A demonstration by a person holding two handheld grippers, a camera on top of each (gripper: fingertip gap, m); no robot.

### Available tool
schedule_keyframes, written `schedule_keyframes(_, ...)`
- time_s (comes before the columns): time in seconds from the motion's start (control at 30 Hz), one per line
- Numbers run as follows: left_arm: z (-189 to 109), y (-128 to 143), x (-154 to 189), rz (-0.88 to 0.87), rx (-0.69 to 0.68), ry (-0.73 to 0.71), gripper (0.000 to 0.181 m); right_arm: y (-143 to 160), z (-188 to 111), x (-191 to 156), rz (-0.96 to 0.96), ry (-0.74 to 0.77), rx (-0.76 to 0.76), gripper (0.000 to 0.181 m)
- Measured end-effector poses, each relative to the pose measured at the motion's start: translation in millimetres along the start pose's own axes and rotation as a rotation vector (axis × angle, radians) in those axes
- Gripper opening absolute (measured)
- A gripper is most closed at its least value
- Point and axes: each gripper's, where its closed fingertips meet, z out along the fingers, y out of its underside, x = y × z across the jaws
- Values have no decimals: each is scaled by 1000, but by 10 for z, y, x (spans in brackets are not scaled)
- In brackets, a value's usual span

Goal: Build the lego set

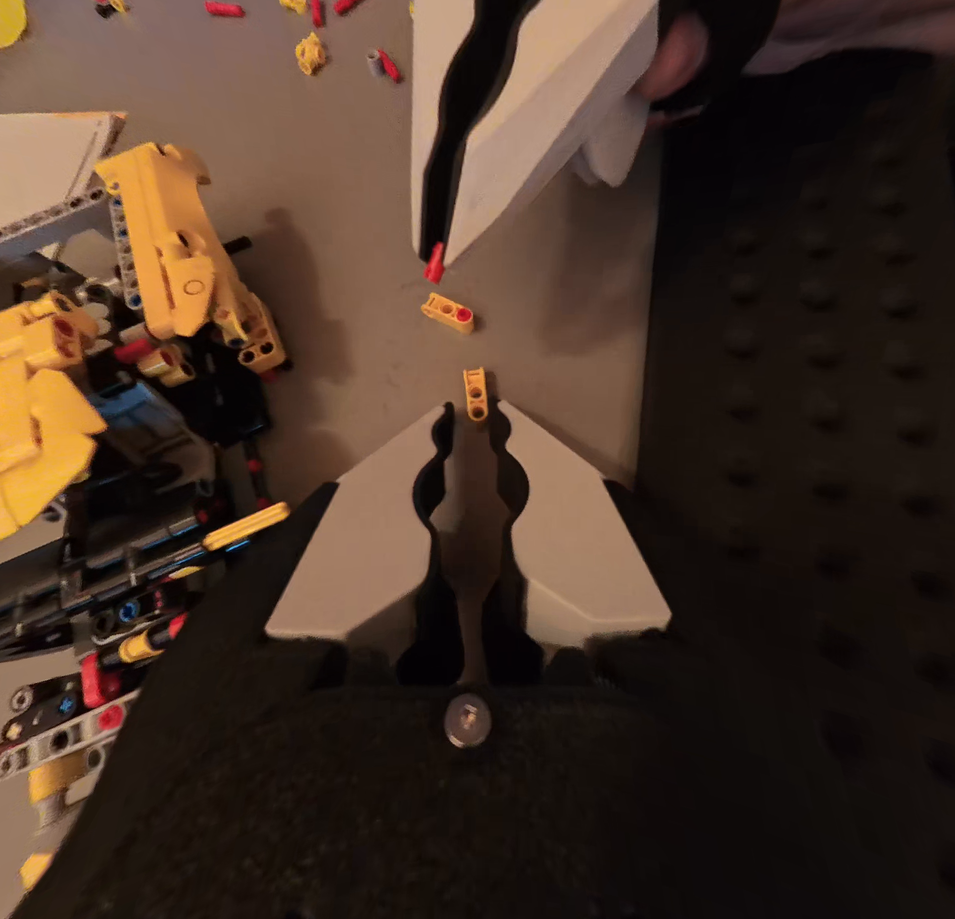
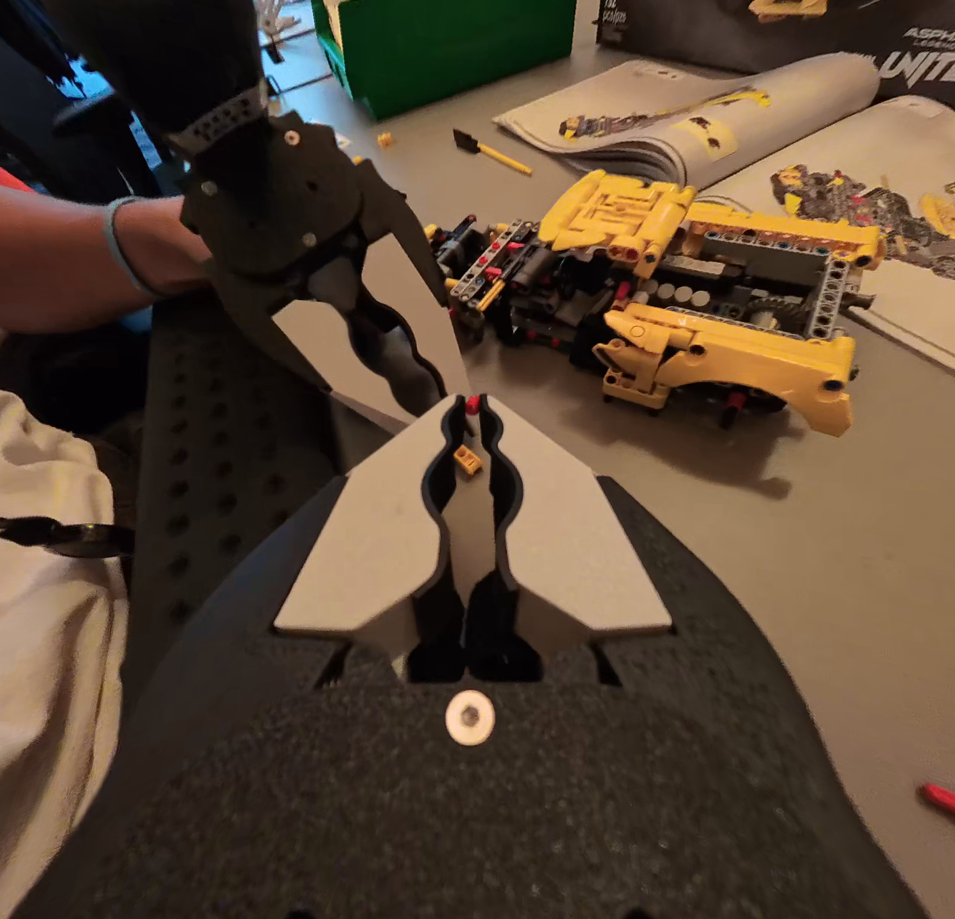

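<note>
Glossy plastic car model (image 2: 723, 294) on a smooth matt table (image 2: 775, 610); paper booklet (image 2: 646, 113).

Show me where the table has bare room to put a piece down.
Bare table lies in front of the car model, out toward a red pin. Another free strip sits between the model and the right gripper. Crowded: the scattered pins, and the spot between both grippers, where yellow connectors lie.
</note>
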Motion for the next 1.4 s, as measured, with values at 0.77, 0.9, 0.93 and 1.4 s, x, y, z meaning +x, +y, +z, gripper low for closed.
schedule_keyframes(0.77,-341,-505,-68,162,281,-147,7,-78,-20,-81,17,-66,52,4)
schedule_keyframes(0.9,-373,-546,-62,159,305,-143,7,-102,-40,-94,55,-106,74,4)
schedule_keyframes(0.93,-373,-546,-63,172,303,-153,7,-106,-42,-94,55,-107,75,4)
schedule_keyframes(1.4,-286,-441,-216,414,156,-395,7,-109,39,-28,169,-12,33,4)
